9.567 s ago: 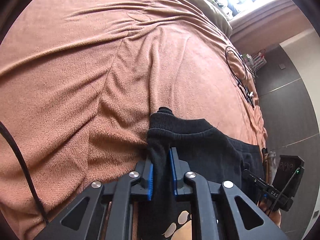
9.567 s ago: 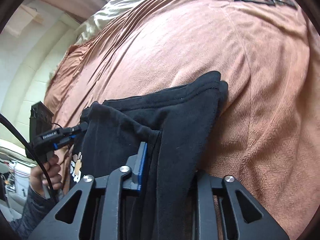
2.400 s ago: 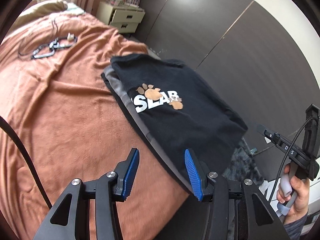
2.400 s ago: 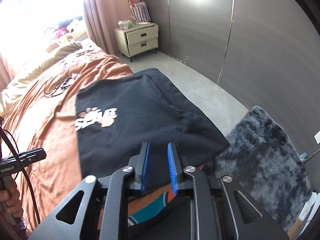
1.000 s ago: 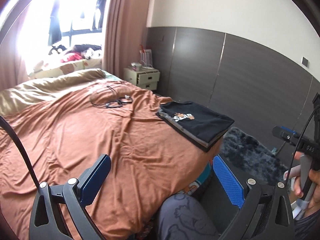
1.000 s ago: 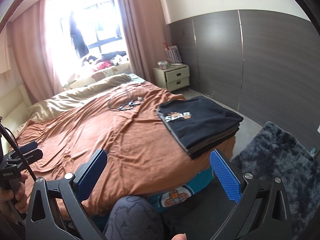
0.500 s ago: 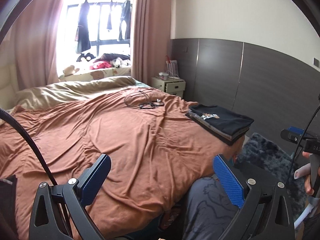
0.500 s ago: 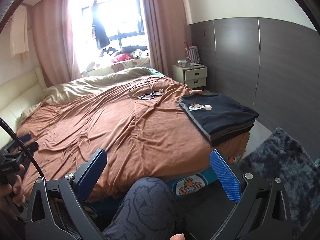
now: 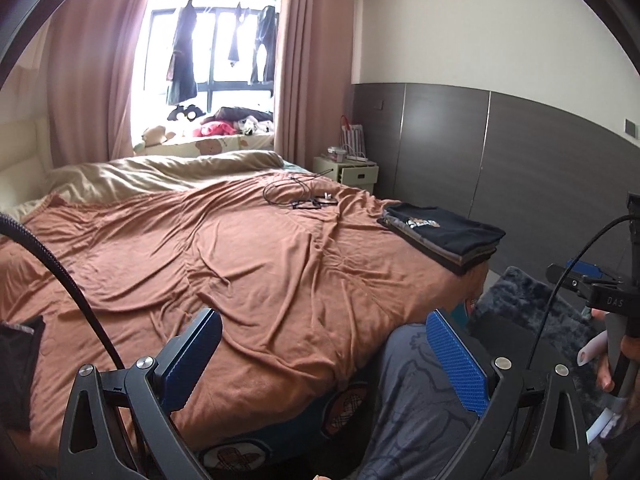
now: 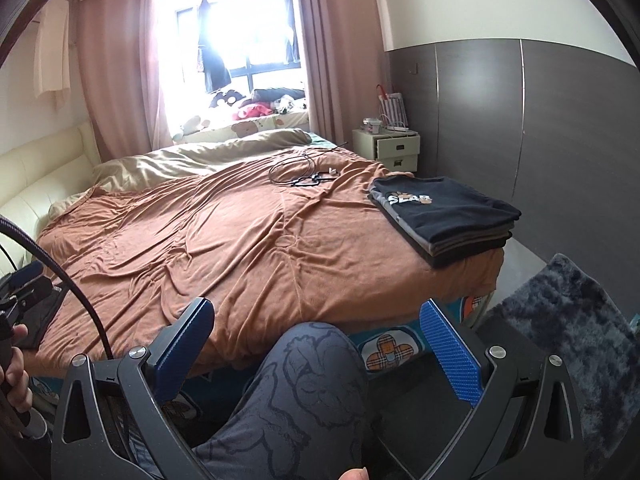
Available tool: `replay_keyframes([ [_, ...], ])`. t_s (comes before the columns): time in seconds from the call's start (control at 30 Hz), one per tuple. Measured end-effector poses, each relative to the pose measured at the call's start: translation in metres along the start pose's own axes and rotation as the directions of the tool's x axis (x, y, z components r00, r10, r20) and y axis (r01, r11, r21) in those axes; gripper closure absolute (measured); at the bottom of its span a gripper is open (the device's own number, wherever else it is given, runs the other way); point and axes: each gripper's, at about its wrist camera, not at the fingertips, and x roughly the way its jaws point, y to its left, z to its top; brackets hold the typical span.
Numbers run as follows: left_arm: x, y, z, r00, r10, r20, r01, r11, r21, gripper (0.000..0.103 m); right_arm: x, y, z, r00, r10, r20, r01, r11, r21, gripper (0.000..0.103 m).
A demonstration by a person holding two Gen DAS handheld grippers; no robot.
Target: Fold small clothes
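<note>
A stack of folded clothes (image 9: 444,240) (image 10: 444,216) lies at the right corner of the bed, a black shirt with a paw print and white letters on top. My left gripper (image 9: 324,360) is held well back from the bed, open wide, nothing between its blue pads. My right gripper (image 10: 320,344) is likewise open and empty, far from the stack, above the person's knee (image 10: 316,364). A dark cloth (image 9: 18,360) (image 10: 44,320) lies at the near left edge of the bed.
The bed carries a brown blanket (image 9: 224,256) (image 10: 208,232) with a black cable (image 9: 296,196) (image 10: 308,174) near the far side. A cream nightstand (image 10: 396,148) stands by the dark panelled wall. A dark shaggy rug (image 10: 568,328) covers the floor at right.
Both grippers have pulled further back and up from the bed, so the stack looks smaller and the whole room shows. Both stay open wide.
</note>
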Motion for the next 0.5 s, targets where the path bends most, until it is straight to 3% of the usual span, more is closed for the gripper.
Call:
replay_keyframes([
  [0.5, -0.018, 0.008, -0.021, 0.997, 0.075, 0.034, -0.074, 0.997, -0.025, 0.000, 0.007, 0.018, -0.030, 0.999, 0.005, 0.049, -0.005, 1.000, -0.001, 0.000],
])
